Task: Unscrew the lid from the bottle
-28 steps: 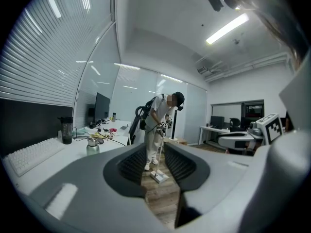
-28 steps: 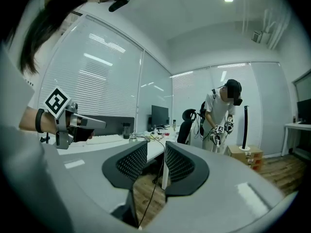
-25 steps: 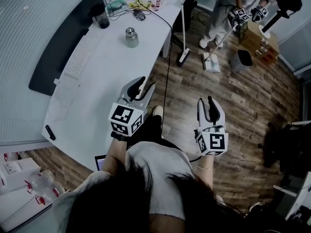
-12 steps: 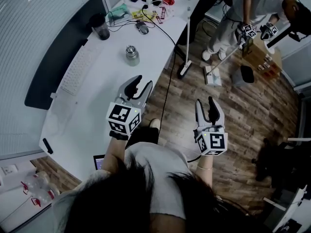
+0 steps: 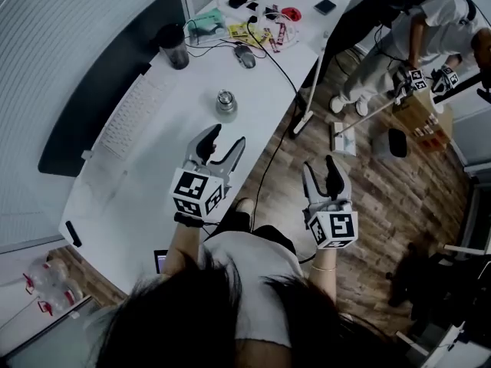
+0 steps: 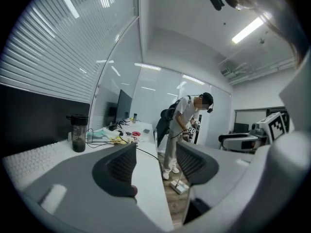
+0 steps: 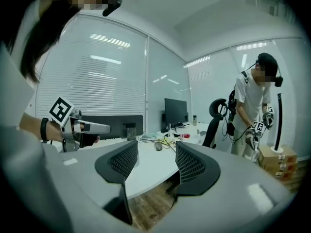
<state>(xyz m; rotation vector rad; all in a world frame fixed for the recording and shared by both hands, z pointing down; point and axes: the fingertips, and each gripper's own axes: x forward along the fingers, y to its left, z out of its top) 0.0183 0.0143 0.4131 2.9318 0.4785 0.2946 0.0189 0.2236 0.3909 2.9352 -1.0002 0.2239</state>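
Left gripper (image 5: 222, 140): held in the air above the near edge of the white surface (image 5: 146, 175), jaws pointing to 12 o'clock. Jaws are apart and opening, and its own view (image 6: 155, 166) shows nothing between them, only the surface edge and the floor beyond.

Right gripper (image 5: 318, 167): at 3 o'clock of the left one, off the surface and over the wooden floor (image 5: 368, 198). Its jaws are also released and opening. Its own view (image 7: 156, 166) shows the gap empty, with the left gripper (image 7: 73, 125) at 9 o'clock.

Bottle (image 5: 226, 109): small and metallic, standing upright on the surface at 12 o'clock of the left gripper, near it but not touching. Lid (image 5: 225, 96) is on top. Neither gripper is in contact with it.

Rest of the surface:
- keyboard (image 5: 136, 115) at 9 o'clock of the bottle
- dark monitor (image 5: 100, 83) beyond the keyboard, along the blinds
- dark tumbler (image 5: 173, 46) at 11 o'clock of the bottle, well apart, also visible from the left gripper (image 6: 77, 132)
- mouse (image 5: 245, 55) at 12 o'clock of the bottle, with small clutter further out
- black cable (image 5: 270, 156) runs off the surface edge down between the two grippers

Second person (image 5: 426, 21) stands on the floor at 2 o'clock, well apart, bent over and holding marker-cube grippers of their own.
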